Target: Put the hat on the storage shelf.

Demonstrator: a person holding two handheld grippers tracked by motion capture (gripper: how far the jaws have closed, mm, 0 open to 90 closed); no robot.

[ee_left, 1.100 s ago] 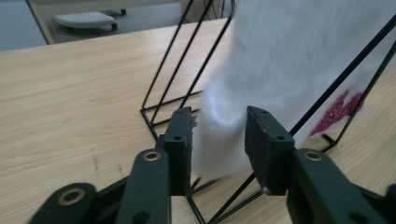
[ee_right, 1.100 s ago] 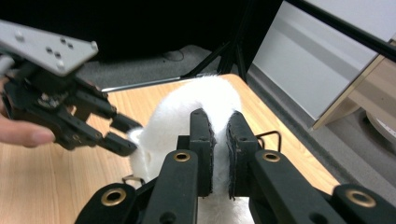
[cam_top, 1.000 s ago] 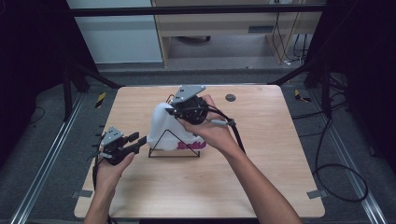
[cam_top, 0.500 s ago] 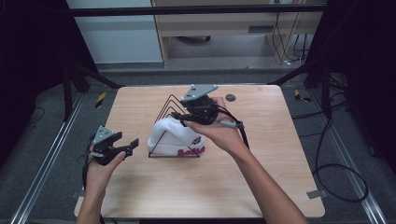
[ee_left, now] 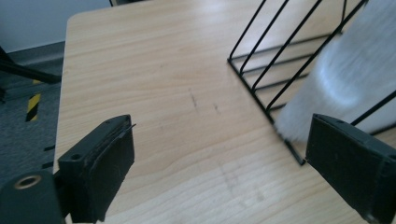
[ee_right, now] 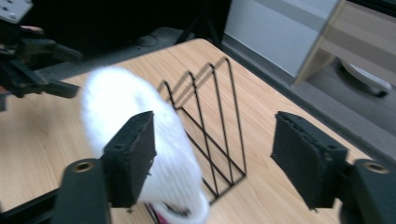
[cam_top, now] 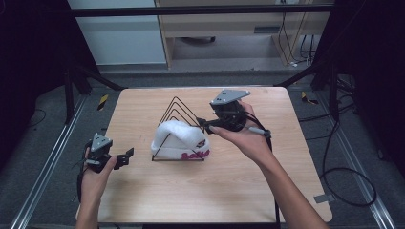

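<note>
A white knit hat (cam_top: 179,138) with pink lettering hangs over the front wires of a black triangular wire rack (cam_top: 177,106) in the middle of the wooden table (cam_top: 215,191). My left gripper (cam_top: 126,159) sits at the table's left edge, a short way left of the rack, its jaws just opened and empty. In the left gripper view the left gripper (ee_left: 224,172) faces the rack (ee_left: 275,60) and the hat (ee_left: 345,79). My right gripper (cam_top: 202,125) hovers at the hat's right side, its jaws just opened. In its own view the right gripper (ee_right: 219,158) holds nothing, with the hat (ee_right: 116,93) behind one jaw.
Beyond the table's left edge runs a metal rail (cam_top: 47,167), with yellow-black tape (cam_top: 102,101) on the floor. Cables (cam_top: 344,171) lie on the floor to the right. A pale cabinet (cam_top: 129,43) stands behind the table.
Both grippers have opened and drawn away from the rack: the left one to the left, the right one to the right. The hat stays draped on the rack.
</note>
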